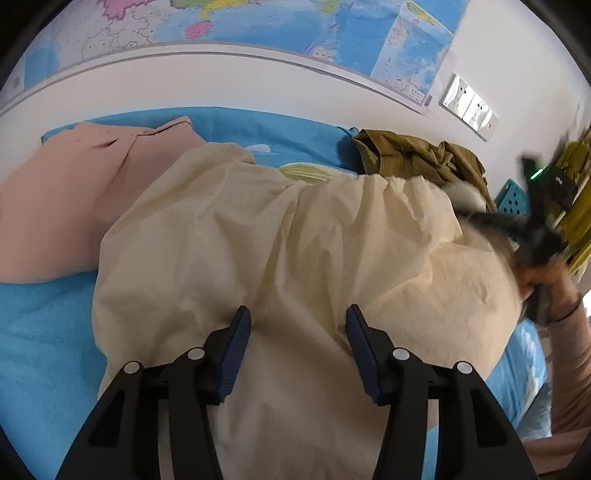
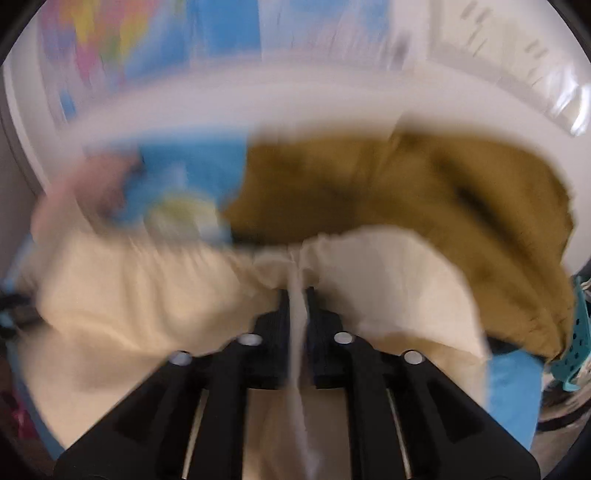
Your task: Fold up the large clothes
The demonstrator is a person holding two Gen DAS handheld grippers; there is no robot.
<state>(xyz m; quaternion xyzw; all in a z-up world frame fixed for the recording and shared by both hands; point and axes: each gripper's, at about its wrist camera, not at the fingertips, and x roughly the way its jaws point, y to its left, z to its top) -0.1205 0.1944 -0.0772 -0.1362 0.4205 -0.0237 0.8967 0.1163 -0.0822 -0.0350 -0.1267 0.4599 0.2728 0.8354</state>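
Pinching a fold of the cream garment (image 2: pixel 207 295), the right gripper (image 2: pixel 295 295) clamps it; the left gripper (image 1: pixel 298 314) hovers, fingers apart.

Black tool (image 1: pixel 298 321) (blue pads), perhaps pinkish sleeve (image 1: pixel 574 369)

No text can be read; the wall map's (image 1: pixel 258 22) lettering is too small.
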